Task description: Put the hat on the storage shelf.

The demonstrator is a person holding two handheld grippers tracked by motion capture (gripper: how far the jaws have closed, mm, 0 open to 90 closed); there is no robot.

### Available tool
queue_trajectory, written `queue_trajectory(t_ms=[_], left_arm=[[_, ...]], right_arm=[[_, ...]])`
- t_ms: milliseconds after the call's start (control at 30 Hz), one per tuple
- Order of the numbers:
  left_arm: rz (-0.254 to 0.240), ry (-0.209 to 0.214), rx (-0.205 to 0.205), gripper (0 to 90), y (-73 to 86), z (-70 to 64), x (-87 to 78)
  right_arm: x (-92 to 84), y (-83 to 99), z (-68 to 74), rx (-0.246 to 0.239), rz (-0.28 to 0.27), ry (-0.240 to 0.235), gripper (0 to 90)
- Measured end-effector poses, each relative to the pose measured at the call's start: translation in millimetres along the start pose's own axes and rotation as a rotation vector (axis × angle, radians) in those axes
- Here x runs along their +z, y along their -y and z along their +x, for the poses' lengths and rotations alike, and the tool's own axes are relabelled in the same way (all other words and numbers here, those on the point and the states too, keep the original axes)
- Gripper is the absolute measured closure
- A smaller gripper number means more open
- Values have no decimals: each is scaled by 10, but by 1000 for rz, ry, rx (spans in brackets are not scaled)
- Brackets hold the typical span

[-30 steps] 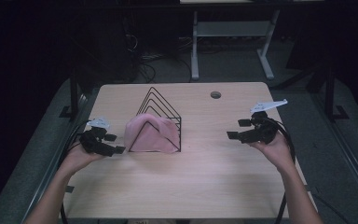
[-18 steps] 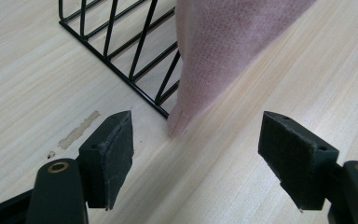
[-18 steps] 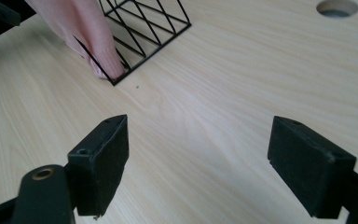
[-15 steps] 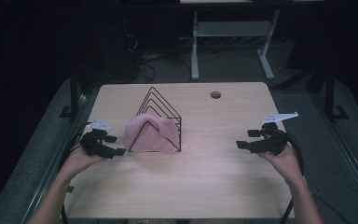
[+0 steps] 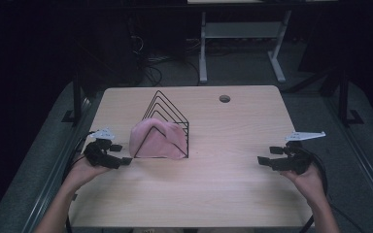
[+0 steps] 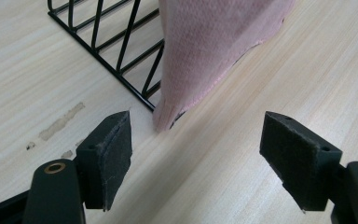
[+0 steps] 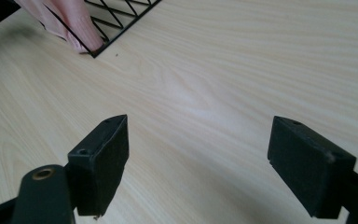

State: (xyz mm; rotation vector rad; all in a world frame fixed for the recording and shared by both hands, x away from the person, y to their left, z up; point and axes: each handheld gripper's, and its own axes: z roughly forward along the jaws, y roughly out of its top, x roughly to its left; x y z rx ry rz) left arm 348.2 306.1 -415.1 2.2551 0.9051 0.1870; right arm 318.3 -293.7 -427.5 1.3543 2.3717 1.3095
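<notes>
Two grippers are resting low over the wooden table (image 5: 204, 194), each held in one of the person's hands. The left gripper (image 5: 119, 154) is sitting at the left side, its jaws spread wide with nothing between them, and they are pointing at the near left corner of the pink cloth (image 5: 156, 141). In the left gripper view that corner of the cloth (image 6: 214, 51) is lying just beyond the open pads. The cloth is draping over the near end of the black wire rack (image 5: 167, 116), which is standing left of the table's middle. The right gripper (image 5: 267, 156) is hovering well apart at the right side, released too, its jaws gaping over bare wood
</notes>
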Motion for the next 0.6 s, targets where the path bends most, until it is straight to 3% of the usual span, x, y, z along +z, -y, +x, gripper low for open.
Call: queue_trajectory(t_ms=[267,400,600], left_arm=[[-23,-15,-23,247,134,-95,15],[-25,-30,-11,246,185,-170,6],[-78,-58,0,246,245,-321,-48]], right_arm=[[-91,175,11,0,2,19,199],[-120,258,55,-9,6,31,197],[-248,379,278,-22,-84,33,201]])
